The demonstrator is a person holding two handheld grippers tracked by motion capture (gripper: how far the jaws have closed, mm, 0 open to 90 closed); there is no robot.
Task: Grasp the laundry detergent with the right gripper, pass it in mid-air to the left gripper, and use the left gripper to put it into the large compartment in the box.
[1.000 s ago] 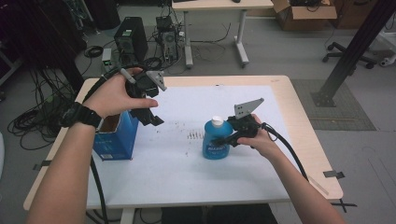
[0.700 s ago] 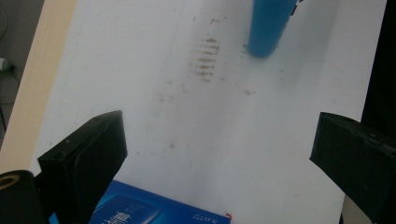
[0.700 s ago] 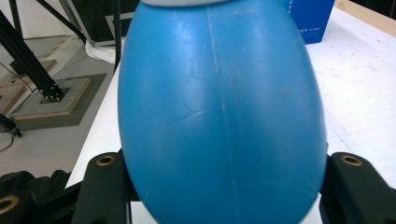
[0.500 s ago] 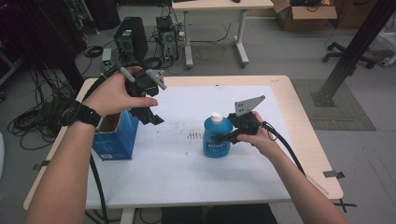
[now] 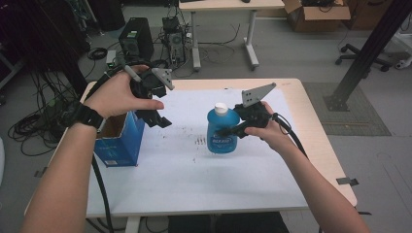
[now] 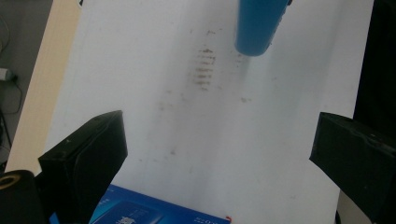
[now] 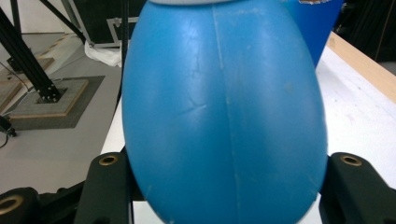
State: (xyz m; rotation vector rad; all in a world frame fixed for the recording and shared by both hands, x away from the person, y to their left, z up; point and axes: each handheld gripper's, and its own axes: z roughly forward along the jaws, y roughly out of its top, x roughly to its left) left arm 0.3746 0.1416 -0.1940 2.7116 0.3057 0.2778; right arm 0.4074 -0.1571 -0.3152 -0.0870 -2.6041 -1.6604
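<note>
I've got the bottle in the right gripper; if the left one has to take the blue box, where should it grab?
Grip the blue box by its open top rim, coming straight down from above. It stands upright with the flaps open, right under the open left gripper, so one wall offers a thin edge. The right gripper is shut on the bottle.

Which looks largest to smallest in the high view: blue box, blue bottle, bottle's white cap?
1. blue box, open-topped at the table's left edge.
2. blue bottle, clearly smaller, held in the right tongs.
3. white cap, smallest by far.
</note>
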